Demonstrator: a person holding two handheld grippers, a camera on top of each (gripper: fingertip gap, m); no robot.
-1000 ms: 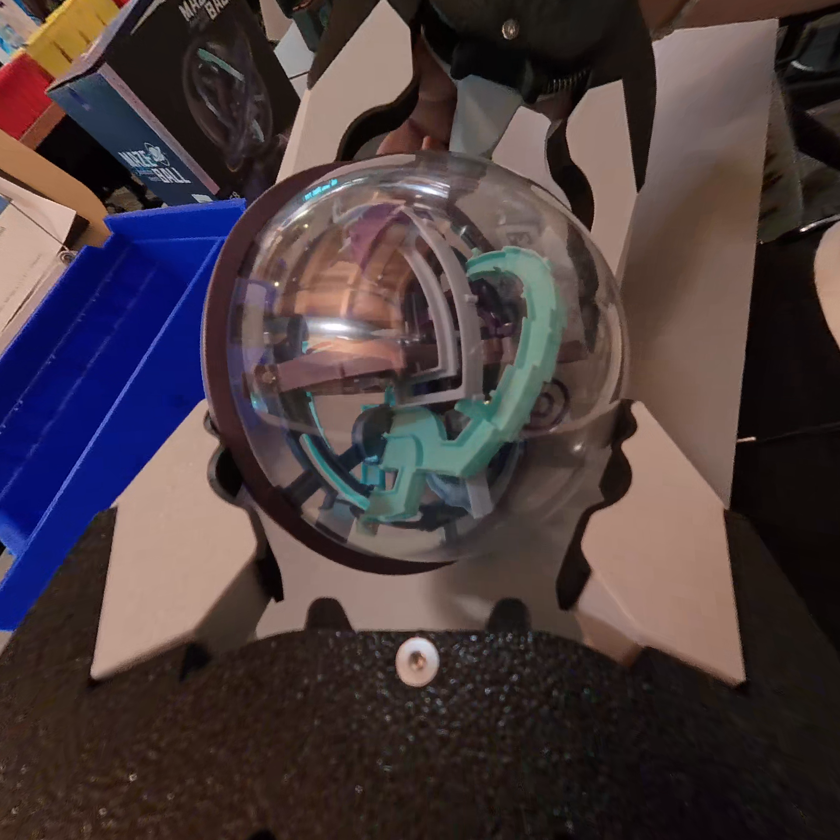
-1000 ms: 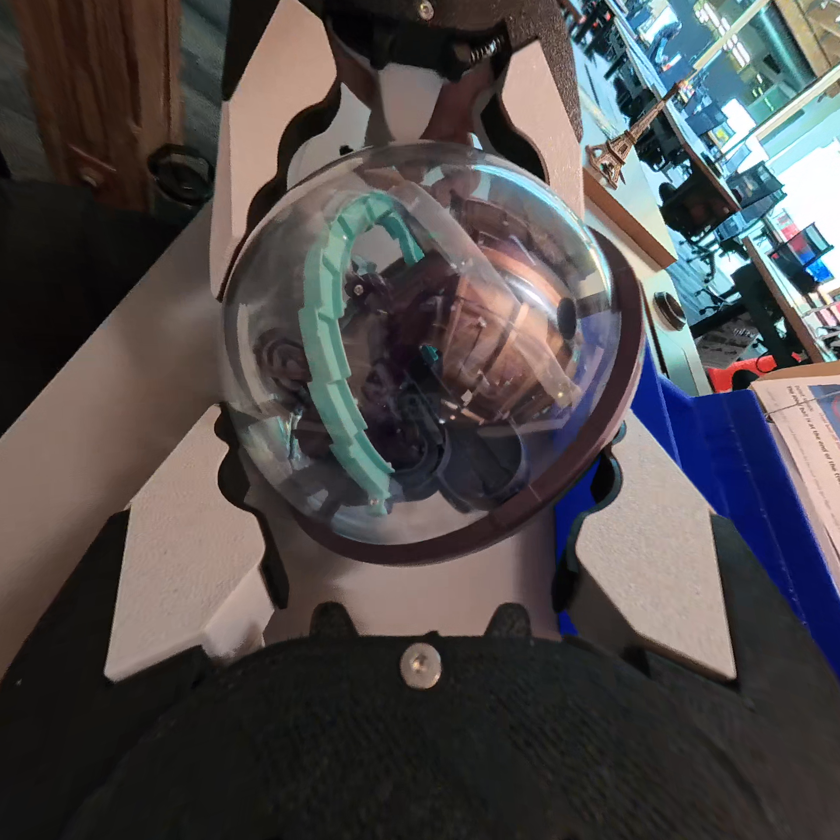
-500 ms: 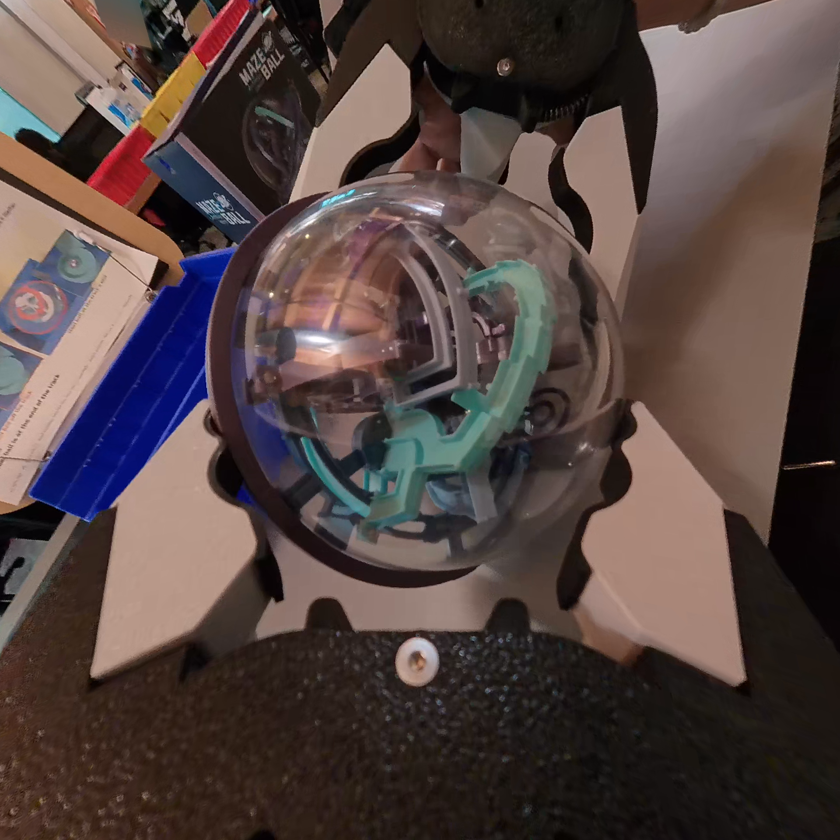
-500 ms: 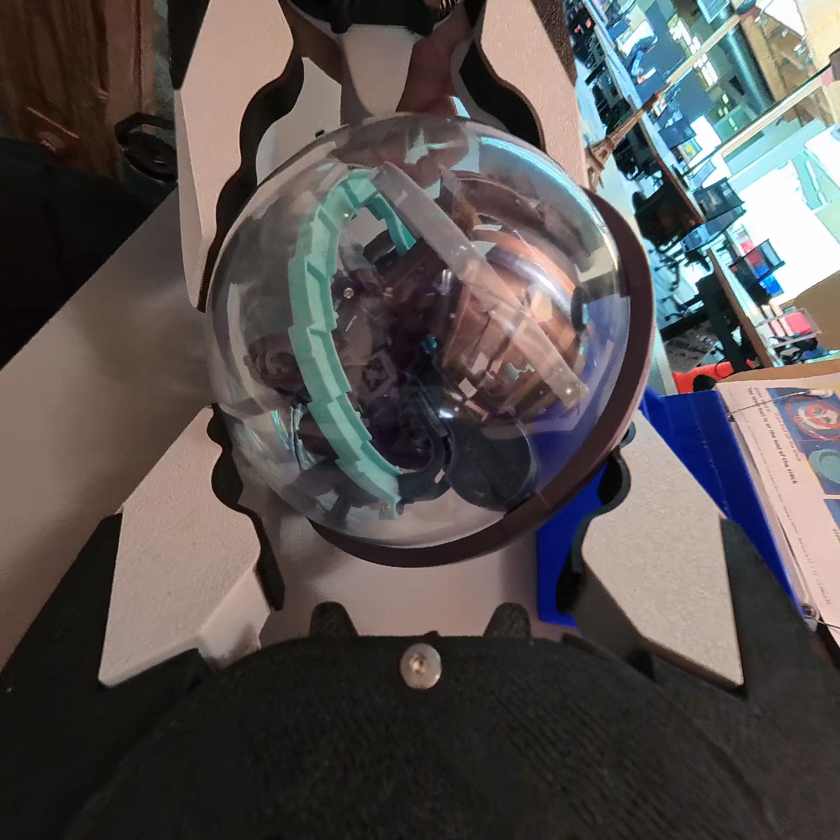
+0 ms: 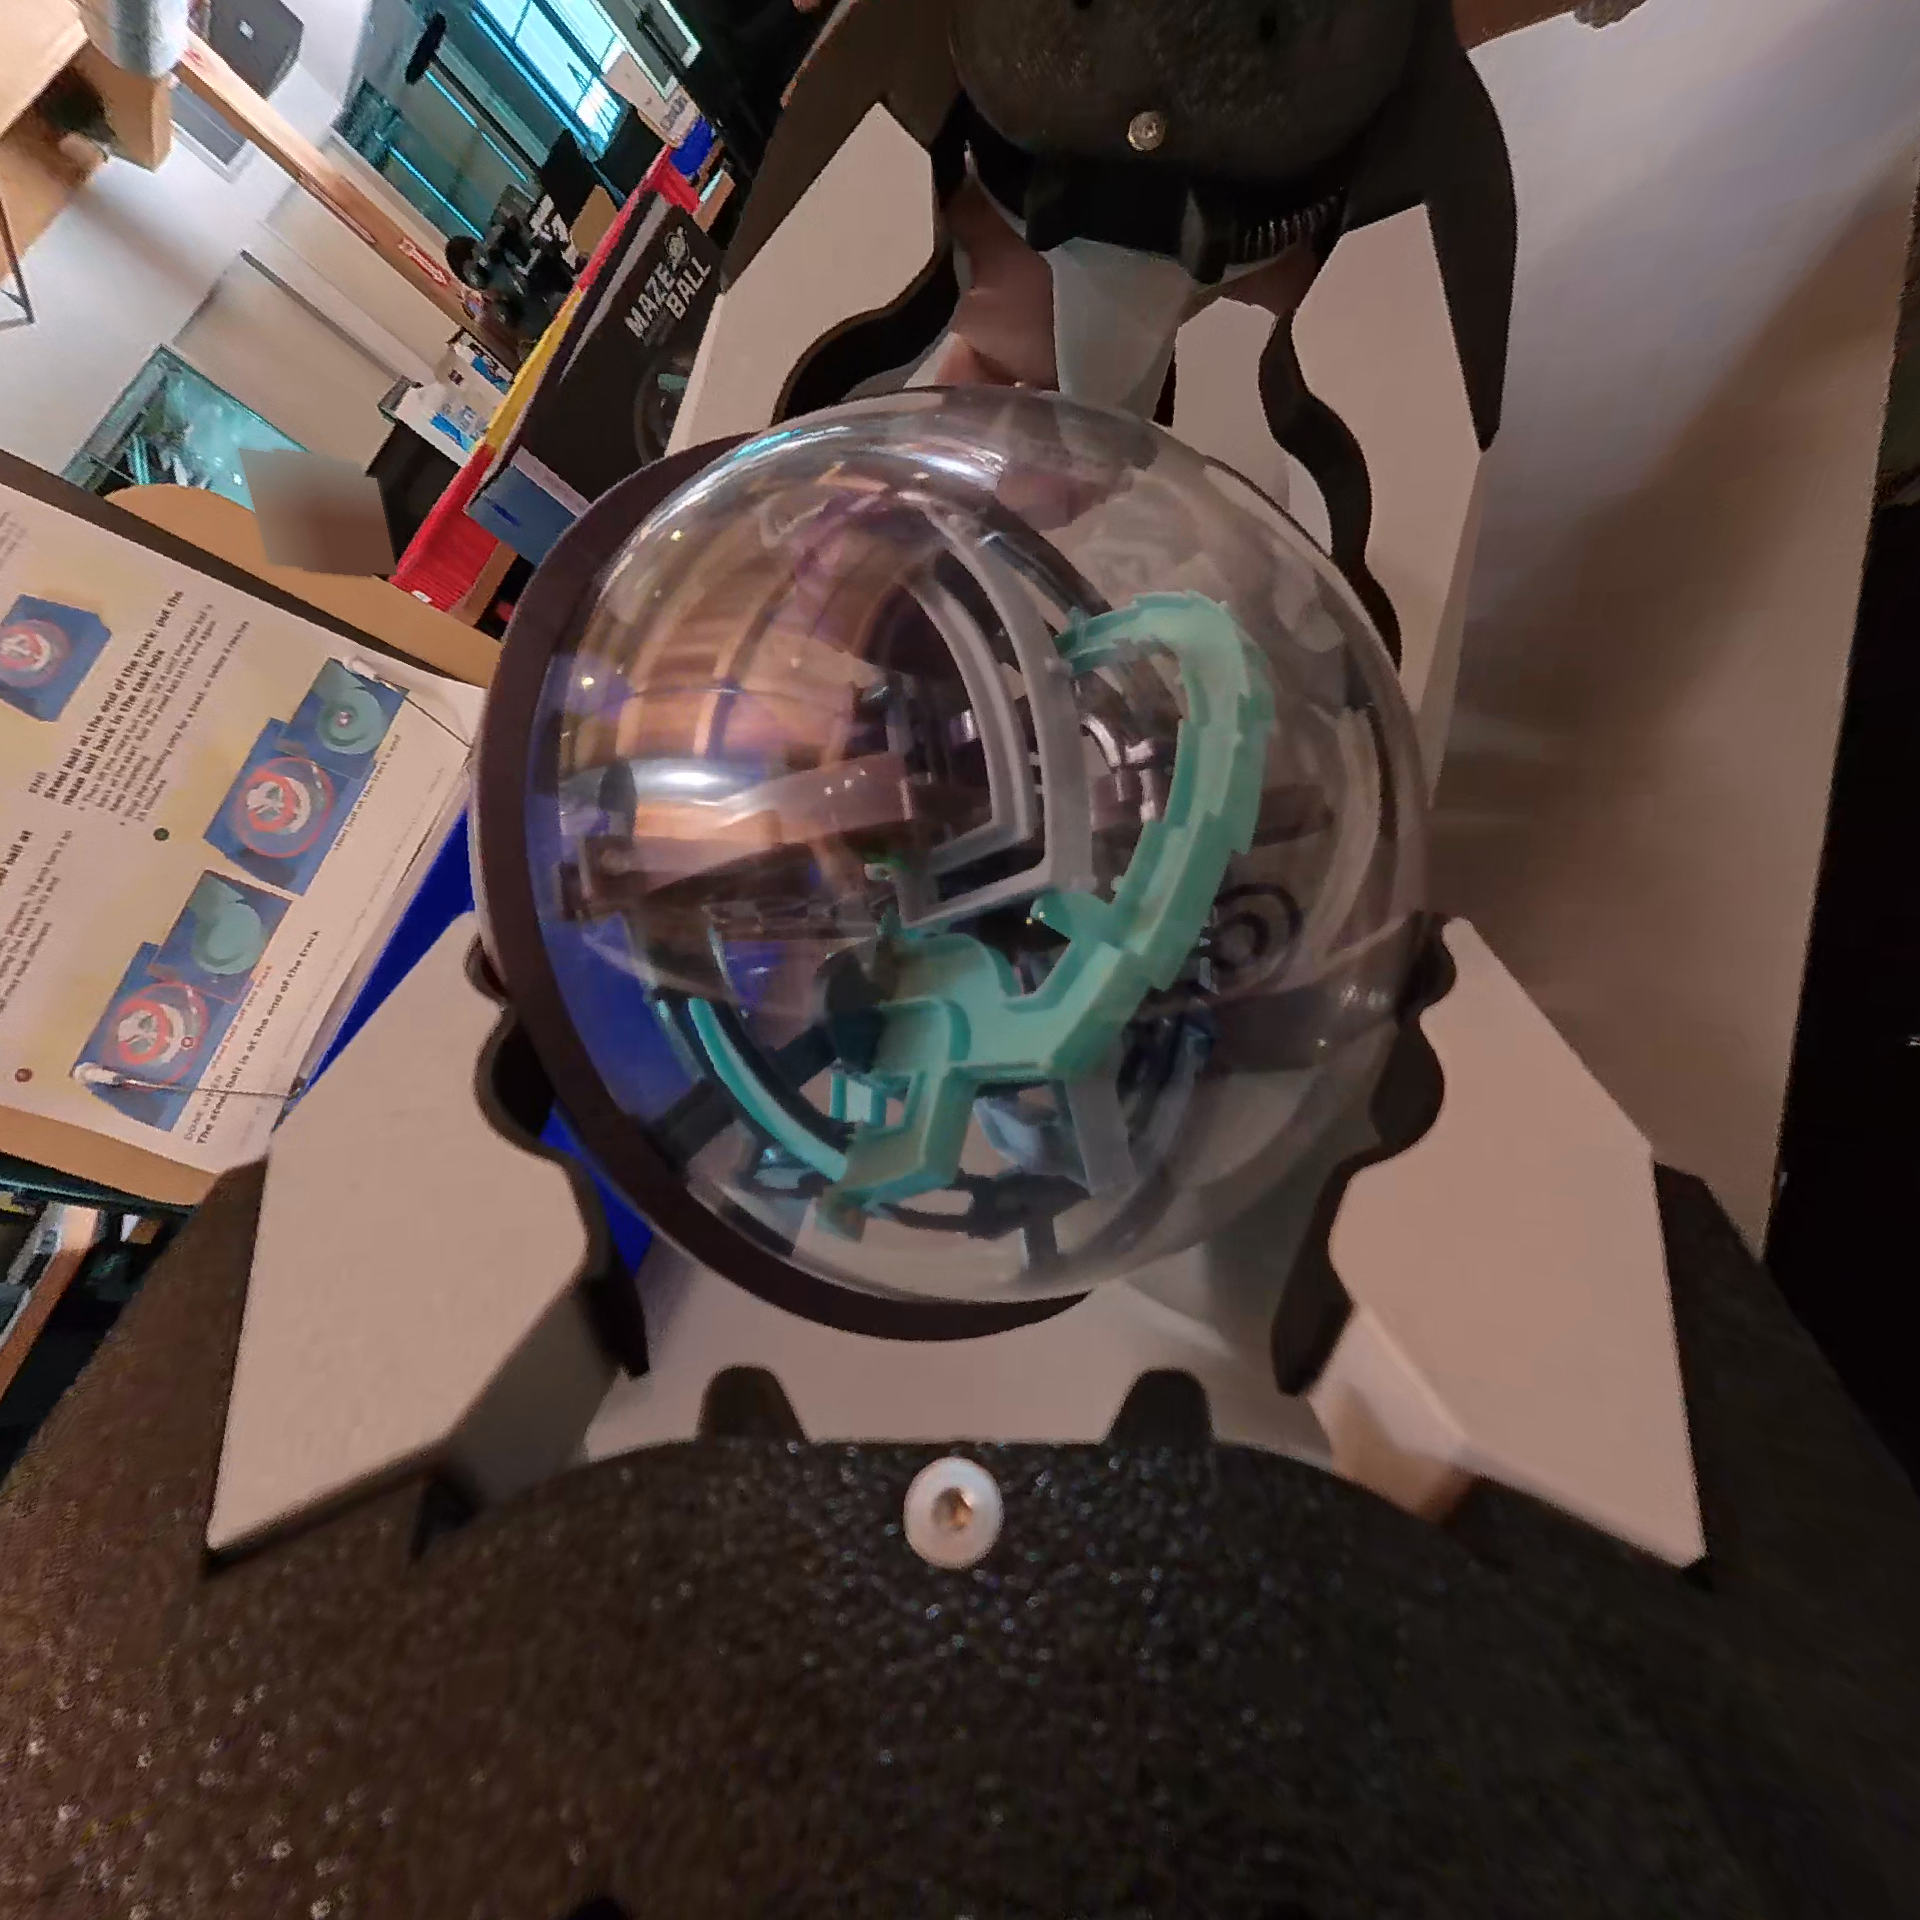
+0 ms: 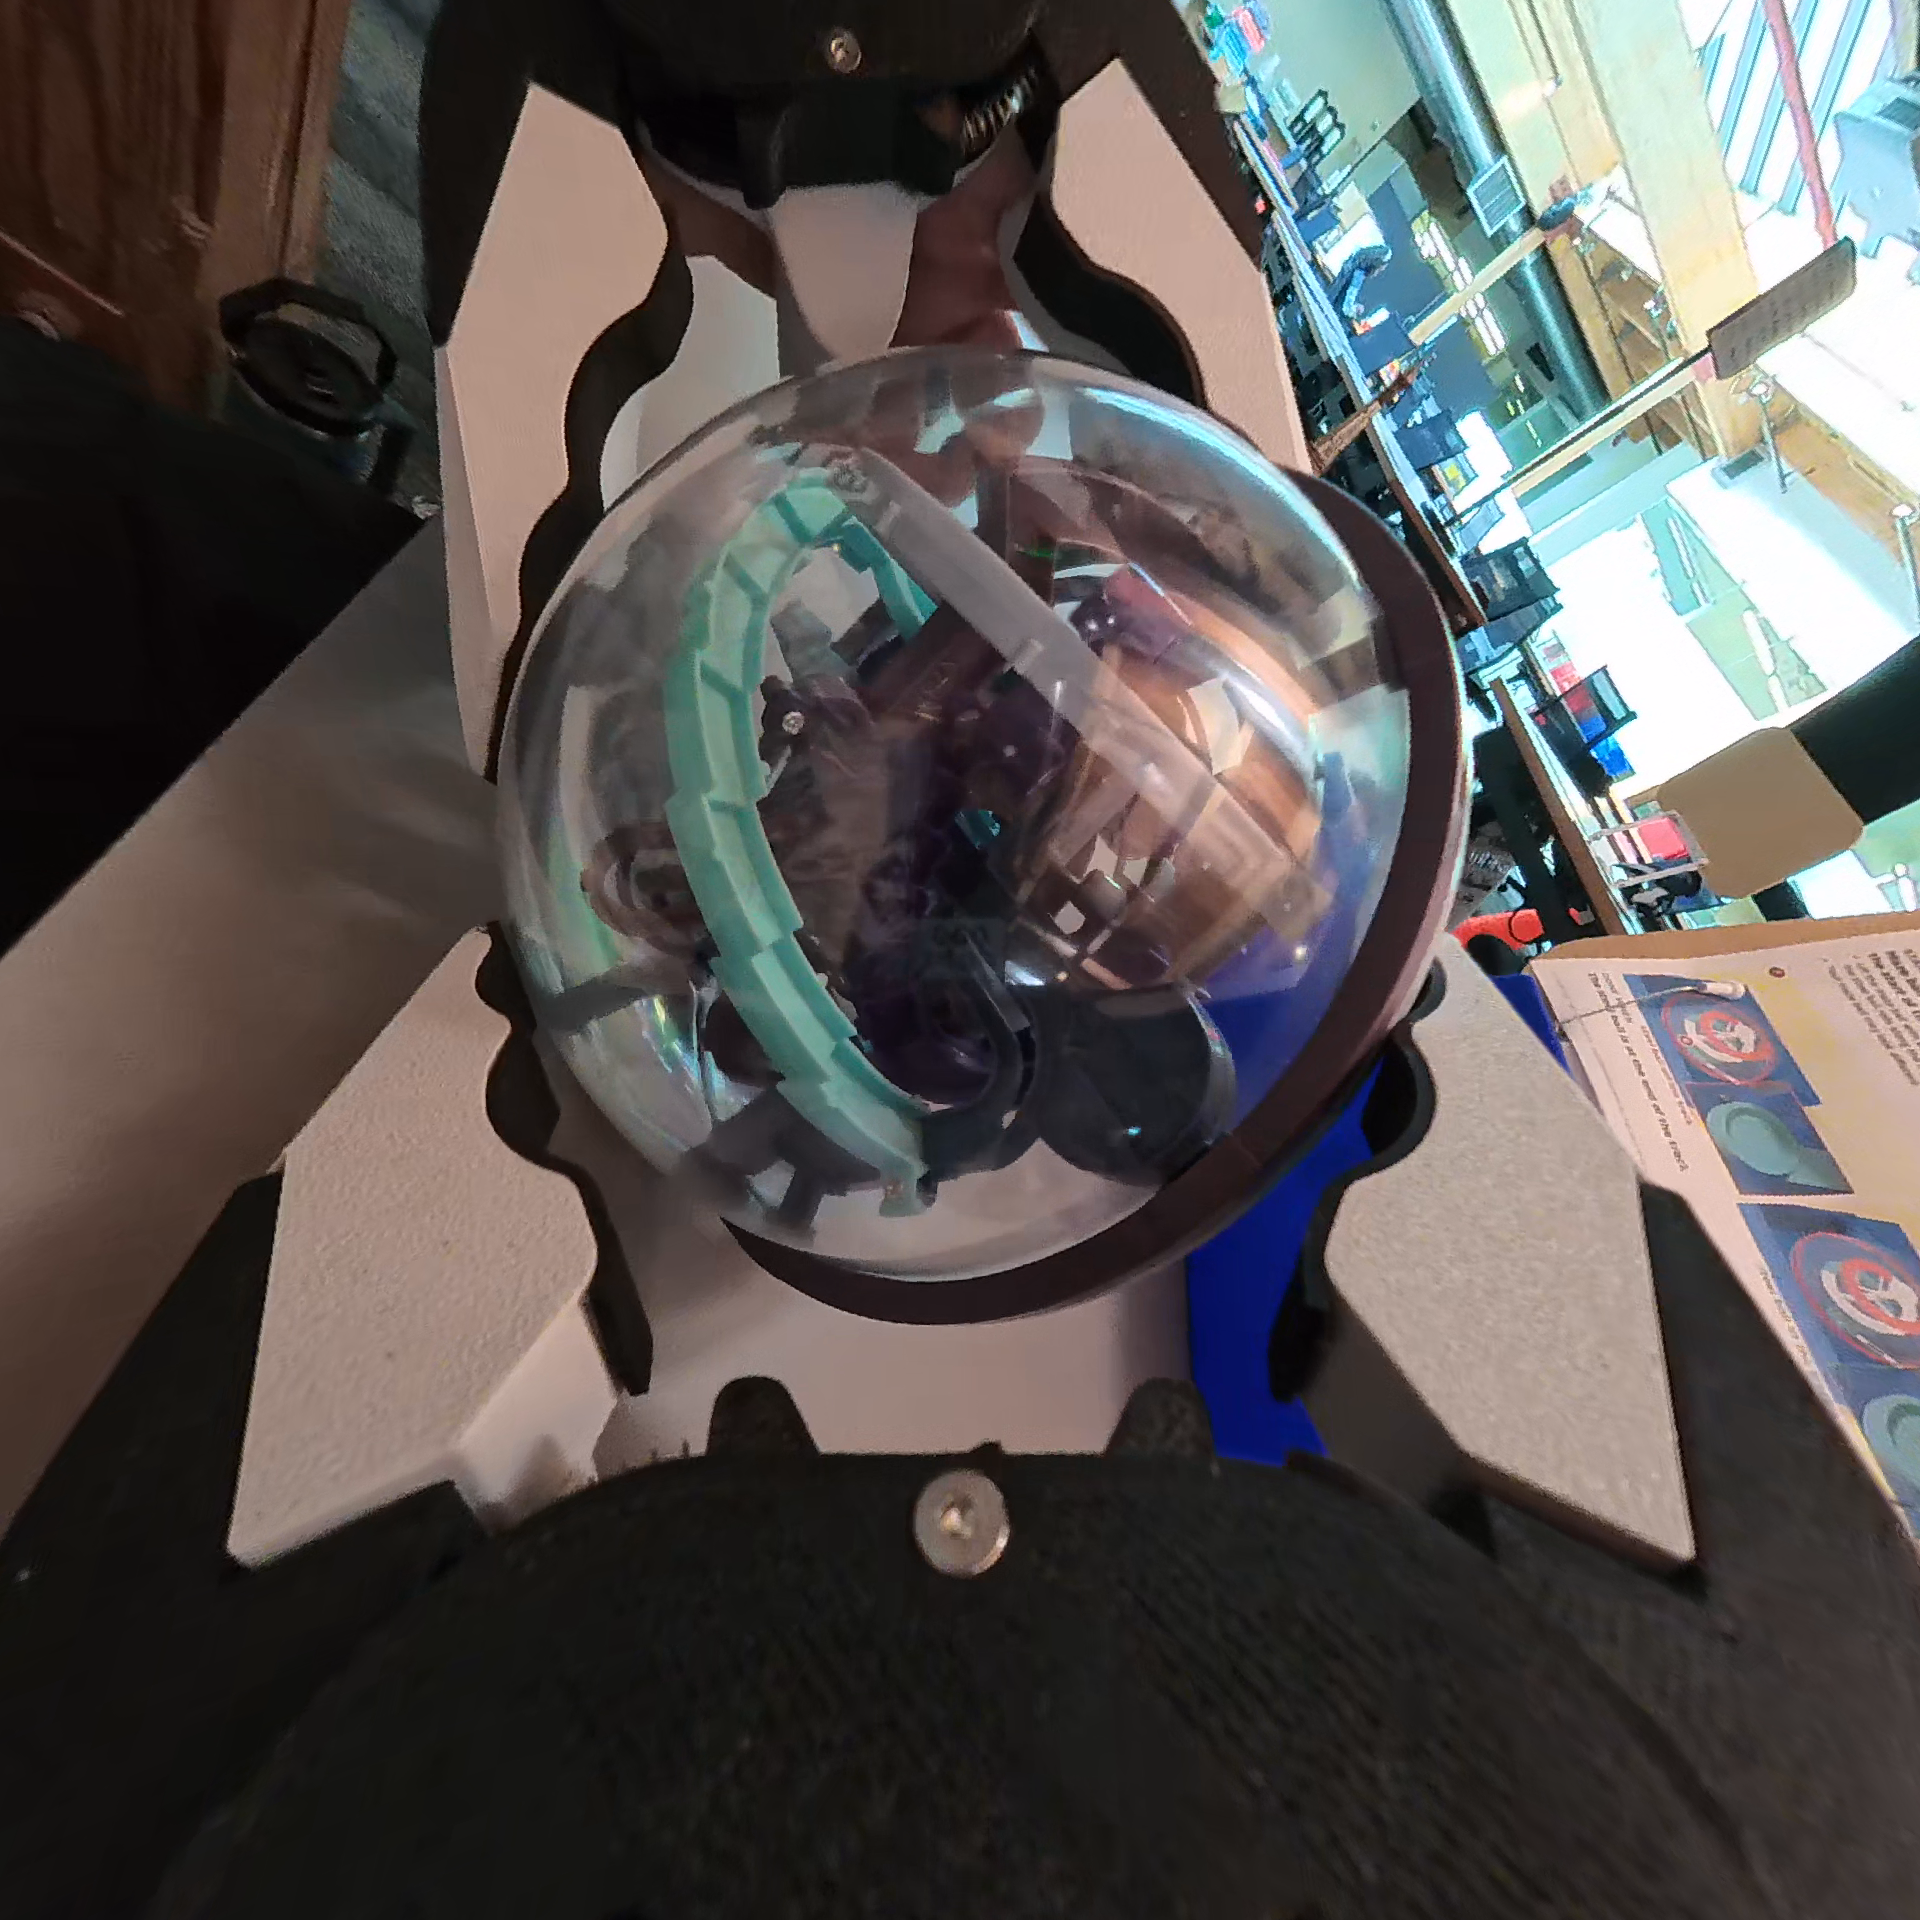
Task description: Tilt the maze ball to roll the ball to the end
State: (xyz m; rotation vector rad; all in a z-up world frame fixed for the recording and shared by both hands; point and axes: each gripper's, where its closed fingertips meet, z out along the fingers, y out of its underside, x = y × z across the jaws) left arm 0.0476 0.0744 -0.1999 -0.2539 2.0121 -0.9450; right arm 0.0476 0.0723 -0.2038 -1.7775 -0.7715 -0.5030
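Both my left gripper (image 5: 961, 1039) and right gripper (image 6: 961, 1039) clamp the maze ball (image 5: 935, 862) from opposite sides; neither fully closed.

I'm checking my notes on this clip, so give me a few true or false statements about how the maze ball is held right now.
1. Both grippers clasp the maze ball from opposite sides. True: left gripper, right gripper.
2. The ball's shell is opaque red. False: it is clear, with a teal track inside.
3. A dark band rings the ball. True.
4. An illustrated instruction sheet lies beside the ball. True.
5. The left gripper hangs open, empty. False: it grips the ball.
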